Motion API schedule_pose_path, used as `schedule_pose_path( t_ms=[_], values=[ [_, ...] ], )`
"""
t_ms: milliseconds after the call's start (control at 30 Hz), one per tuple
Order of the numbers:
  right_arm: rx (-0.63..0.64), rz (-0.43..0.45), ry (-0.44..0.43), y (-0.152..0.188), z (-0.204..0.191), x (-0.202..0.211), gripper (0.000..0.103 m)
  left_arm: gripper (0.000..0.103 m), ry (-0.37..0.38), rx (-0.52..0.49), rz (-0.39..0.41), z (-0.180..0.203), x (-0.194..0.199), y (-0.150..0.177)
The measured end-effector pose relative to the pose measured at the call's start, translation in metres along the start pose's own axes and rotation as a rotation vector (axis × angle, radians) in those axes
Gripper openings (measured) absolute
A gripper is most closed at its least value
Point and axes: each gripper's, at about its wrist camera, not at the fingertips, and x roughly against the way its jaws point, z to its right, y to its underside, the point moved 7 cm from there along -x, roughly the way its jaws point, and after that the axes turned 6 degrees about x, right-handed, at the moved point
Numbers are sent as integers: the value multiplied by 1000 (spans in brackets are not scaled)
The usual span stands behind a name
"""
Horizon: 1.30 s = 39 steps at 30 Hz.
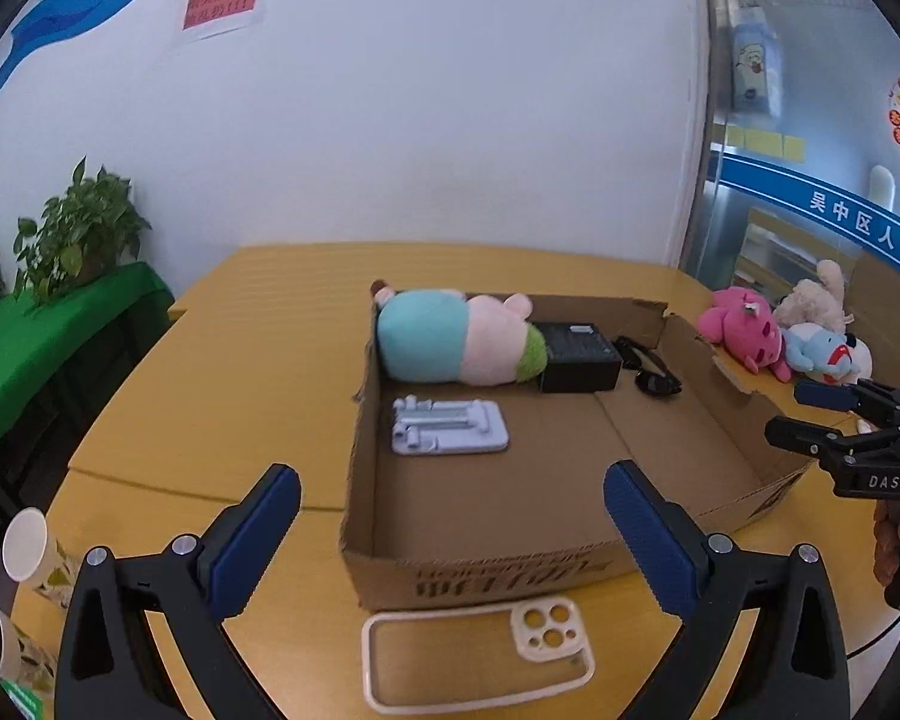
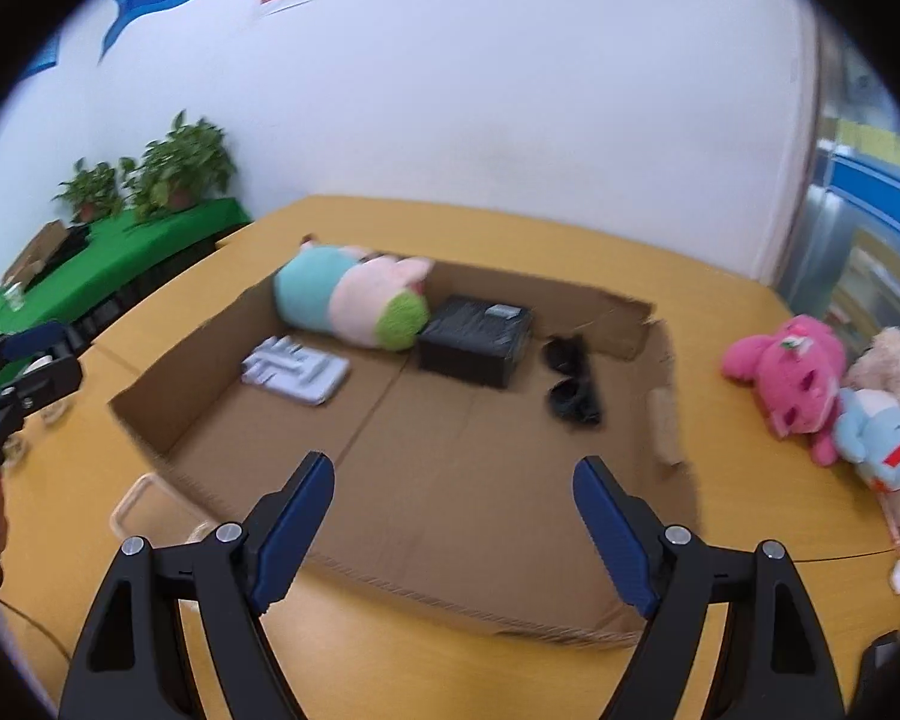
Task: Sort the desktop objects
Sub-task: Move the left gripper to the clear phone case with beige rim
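A shallow cardboard box sits on the yellow table. In it lie a teal-and-pink plush, a black box, black sunglasses and a pale blue stand. A cream phone case lies on the table in front of the box. My left gripper is open and empty above the case. My right gripper is open and empty over the box's near wall.
Pink, beige and blue-white plush toys lie on the table right of the box. Paper cups stand at the table's left edge. Potted plants stand on a green-covered bench.
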Motion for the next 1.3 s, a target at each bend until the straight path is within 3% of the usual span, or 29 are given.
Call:
schedule_pose_path(
  t_ms=[167,267,433,533,633,700,833,900,1000,1133,1233,1300],
  values=[
    [38,-46,-216,28,-52,-14,82,102,-22,45,-94,-36,-9,34],
    [33,-125,-433,56,-90,-31,81,100,7,89,-159,-51,-18,56],
    [-9,-197,-529,73,-114,-63,80,75,22,163,-282,-69,-43,88],
    [-17,-220,-579,75,-128,-78,80,73,68,215,-360,-70,-60,103],
    [0,-242,-617,76,-144,-91,80,69,110,231,-418,-62,-71,113],
    [-1,-229,-627,74,-148,-93,80,68,160,228,-424,-50,-72,116],
    [-27,-221,-630,72,-143,-99,82,67,158,206,-427,-34,-74,117],
    [-49,-210,-621,74,-133,-95,82,67,199,216,-414,-22,-67,114],
    [-81,-131,-605,71,-109,-70,82,67,269,199,-362,6,-49,100],
    [-67,10,-598,65,-86,-22,80,65,446,160,-311,50,-20,84],
    [-9,53,-547,74,-77,3,80,67,461,81,-297,70,-8,85],
    [-50,20,-488,87,-61,1,80,67,447,95,-335,68,-16,92]
  ],
)
